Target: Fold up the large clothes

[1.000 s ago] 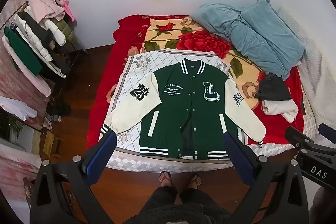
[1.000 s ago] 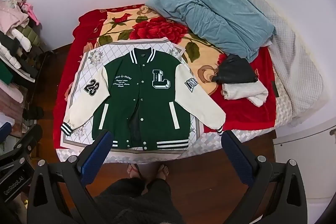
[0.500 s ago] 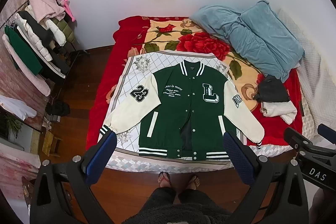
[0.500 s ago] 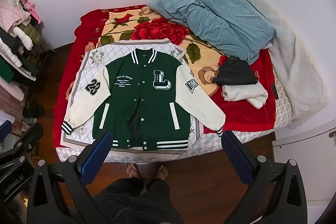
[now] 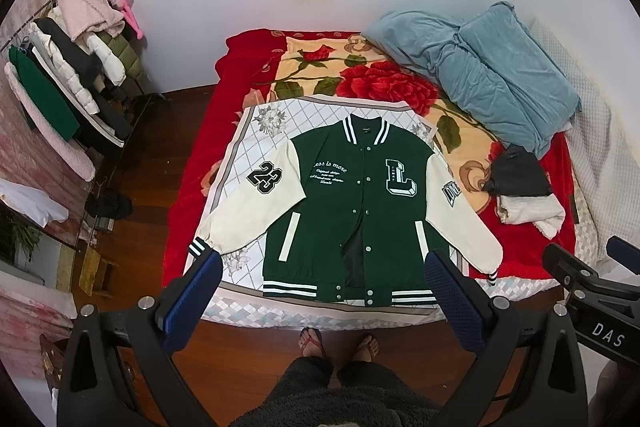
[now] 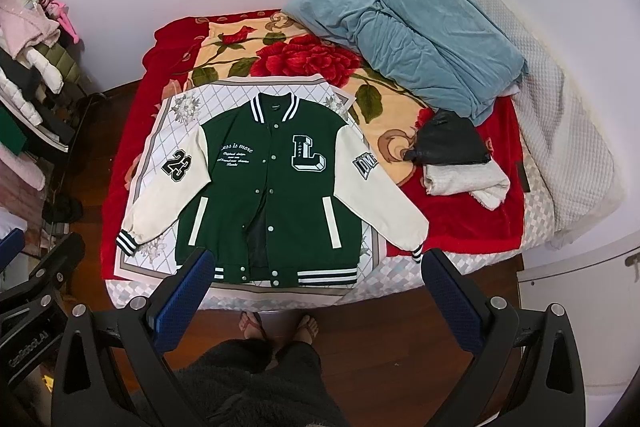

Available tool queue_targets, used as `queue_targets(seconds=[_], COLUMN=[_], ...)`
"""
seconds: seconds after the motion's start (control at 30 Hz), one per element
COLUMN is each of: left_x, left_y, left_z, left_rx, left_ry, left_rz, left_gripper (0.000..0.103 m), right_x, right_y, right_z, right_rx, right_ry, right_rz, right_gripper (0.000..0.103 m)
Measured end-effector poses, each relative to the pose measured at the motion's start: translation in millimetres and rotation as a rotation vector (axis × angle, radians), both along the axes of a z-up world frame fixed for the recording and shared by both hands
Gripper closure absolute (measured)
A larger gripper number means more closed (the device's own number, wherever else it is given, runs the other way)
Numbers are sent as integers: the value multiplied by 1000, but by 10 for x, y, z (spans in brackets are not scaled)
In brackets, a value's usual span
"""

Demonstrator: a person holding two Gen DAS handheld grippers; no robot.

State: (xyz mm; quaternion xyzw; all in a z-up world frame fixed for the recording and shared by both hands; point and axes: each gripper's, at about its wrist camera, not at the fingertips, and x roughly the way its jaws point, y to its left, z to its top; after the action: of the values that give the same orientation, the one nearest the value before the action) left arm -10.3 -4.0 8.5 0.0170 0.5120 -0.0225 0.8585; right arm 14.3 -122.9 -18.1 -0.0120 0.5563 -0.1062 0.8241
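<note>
A green varsity jacket with cream sleeves lies flat and face up on the bed, both sleeves spread outward and its hem toward me. It rests on a white diamond-patterned cloth. My left gripper hangs high above the jacket's hem, open, with nothing between its blue pads. The right gripper is also open and empty, held high above the hem and the bed's near edge. Each gripper shows at the edge of the other's view.
A red rose-print blanket covers the bed. A blue blanket is heaped at the far right, with black and white folded items beside the right sleeve. A clothes rack stands left. The person's feet stand on wood floor.
Both cameras have tilted slightly, so the bed and jacket sit a little lower in view. The jacket itself has not moved and both grippers stay open.
</note>
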Motion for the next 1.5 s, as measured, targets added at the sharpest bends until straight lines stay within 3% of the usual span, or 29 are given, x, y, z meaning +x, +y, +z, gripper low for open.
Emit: queue_targets(seconds=[1.5], left_x=[57], left_y=[-93], left_z=[5], left_rx=[-10], left_ry=[-8], left_rz=[-12], left_gripper=[0], right_x=[3], right_y=[-70], right_z=[103], right_rx=[-9], right_ry=[-9], right_rz=[11], right_gripper=[0])
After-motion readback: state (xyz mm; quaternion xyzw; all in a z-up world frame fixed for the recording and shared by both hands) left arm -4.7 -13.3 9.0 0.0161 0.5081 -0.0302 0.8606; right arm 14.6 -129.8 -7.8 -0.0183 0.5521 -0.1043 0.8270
